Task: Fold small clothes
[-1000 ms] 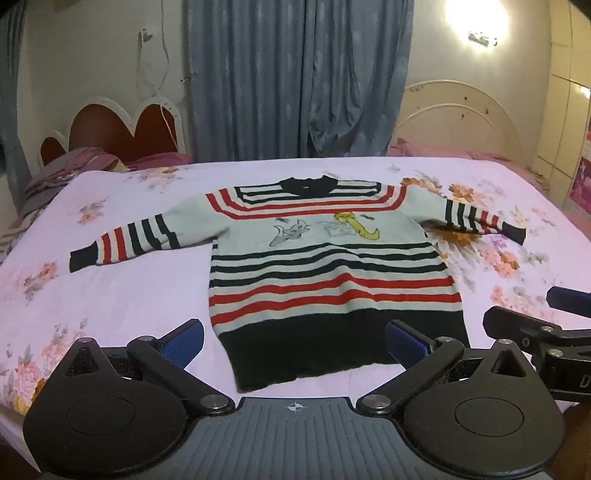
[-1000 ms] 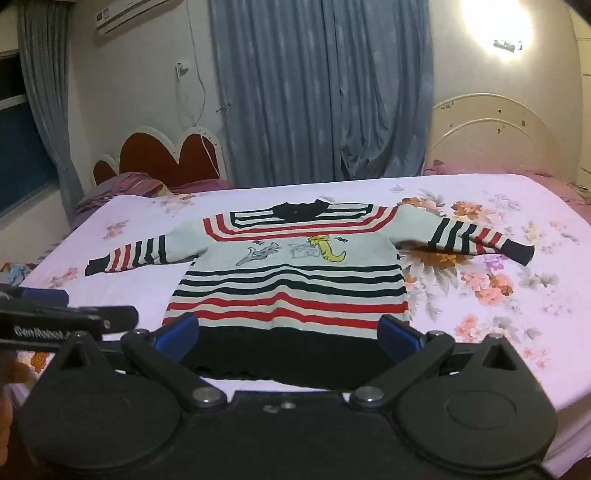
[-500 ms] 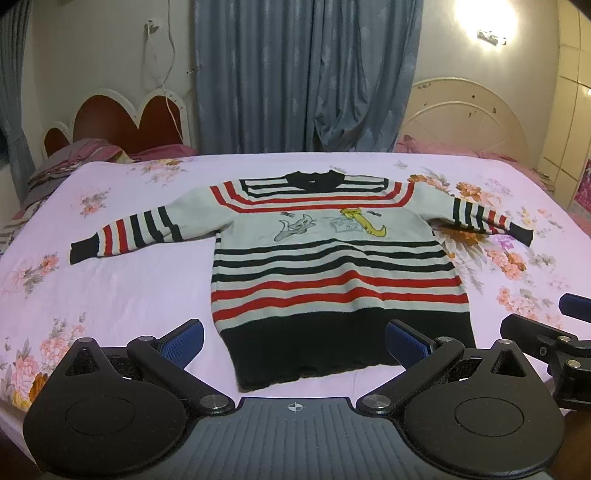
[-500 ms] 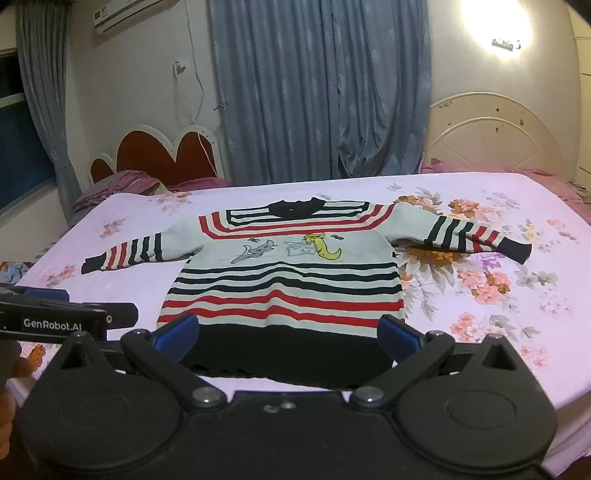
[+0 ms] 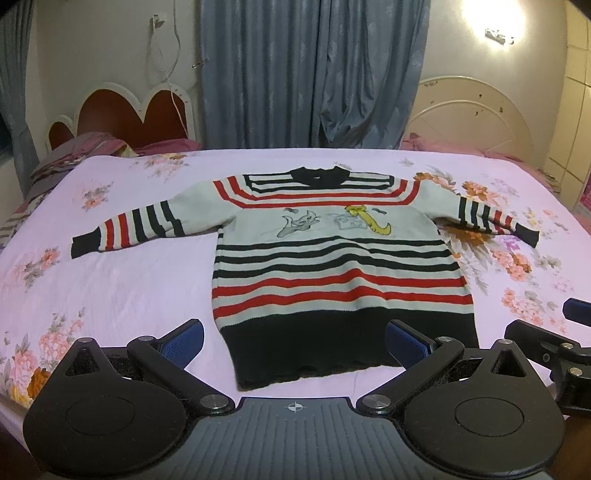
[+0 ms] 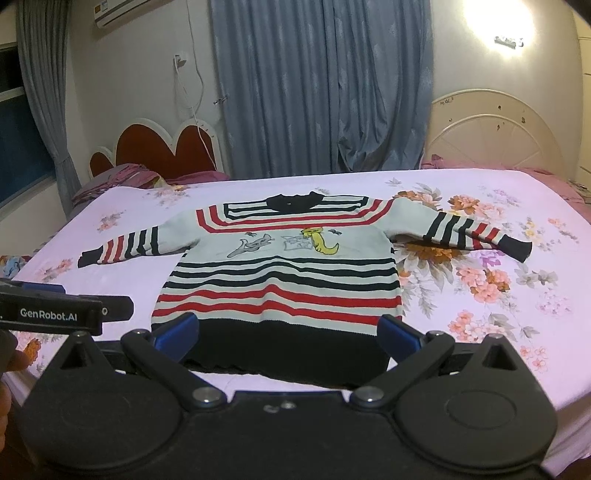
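Near field, lower frame: I am holding the left tongs (image 5: 294,338) and the right tongs (image 6: 287,330) at the near edge of the bed (image 5: 110,280), each pair with its blue-padded fingers (image 5: 184,338) standing wide apart and clamped on nothing. In the left wrist view the right tongs are showing at the lower right edge; in the right wrist view the left tongs (image 6: 118,308) are entering at the middle left, above a hand (image 6: 9,373) partly visible at the left edge.

Middle field, centre frame: the sweater (image 5: 332,266), striped in black, red and pale grey, is lying flat and face up on the floral sheet, black hem (image 5: 351,350) nearest me, collar (image 5: 319,175) farthest, and both sleeves spread out sideways toward the left and right of the frame. No fold is visible.

Change: over the last second both cameras are rising and tilting slightly, so the sweater is sitting a little lower and fuller in frame than before; the garment itself is not shifting. I judge this as settling into a start pose, with the first grasp, probably at a sleeve or hem corner, yet to come.

Far field, upper frame: a blue curtain (image 5: 314,74), two headboards and a wall lamp (image 5: 498,35) are standing behind the bed.

Writing: the left tongs' side is reading "GenRobot.AI" (image 6: 48,315). The chest carries cartoon figures, without legible text.
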The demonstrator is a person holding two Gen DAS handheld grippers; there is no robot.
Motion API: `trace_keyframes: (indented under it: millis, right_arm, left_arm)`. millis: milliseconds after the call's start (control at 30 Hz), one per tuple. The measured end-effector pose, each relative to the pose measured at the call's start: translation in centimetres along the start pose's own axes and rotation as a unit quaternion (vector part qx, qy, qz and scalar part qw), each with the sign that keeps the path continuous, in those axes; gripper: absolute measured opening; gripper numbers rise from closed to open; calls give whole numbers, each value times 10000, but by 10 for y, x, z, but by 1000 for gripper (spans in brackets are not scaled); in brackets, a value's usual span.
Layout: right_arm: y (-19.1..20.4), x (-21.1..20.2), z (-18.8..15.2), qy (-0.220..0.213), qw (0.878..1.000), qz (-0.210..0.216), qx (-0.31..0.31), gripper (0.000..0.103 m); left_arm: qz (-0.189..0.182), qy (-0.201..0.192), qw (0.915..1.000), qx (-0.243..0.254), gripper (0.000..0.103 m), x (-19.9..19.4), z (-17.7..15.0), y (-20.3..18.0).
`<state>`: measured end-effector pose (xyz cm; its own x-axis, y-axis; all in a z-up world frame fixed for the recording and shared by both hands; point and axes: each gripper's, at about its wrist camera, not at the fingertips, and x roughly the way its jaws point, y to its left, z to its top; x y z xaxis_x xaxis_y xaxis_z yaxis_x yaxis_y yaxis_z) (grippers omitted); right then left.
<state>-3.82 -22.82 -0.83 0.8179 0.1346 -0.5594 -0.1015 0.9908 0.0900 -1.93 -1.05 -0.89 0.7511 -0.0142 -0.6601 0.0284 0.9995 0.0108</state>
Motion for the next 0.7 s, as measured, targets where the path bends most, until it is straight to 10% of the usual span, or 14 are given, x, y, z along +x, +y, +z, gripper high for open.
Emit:
trace_keyframes:
  millis: [700]
  right_arm:
    - [-2,4,-1,23,9999,-115,11,102]
  left_arm:
    - [-8,26,10000,15,103,2,2,-2]
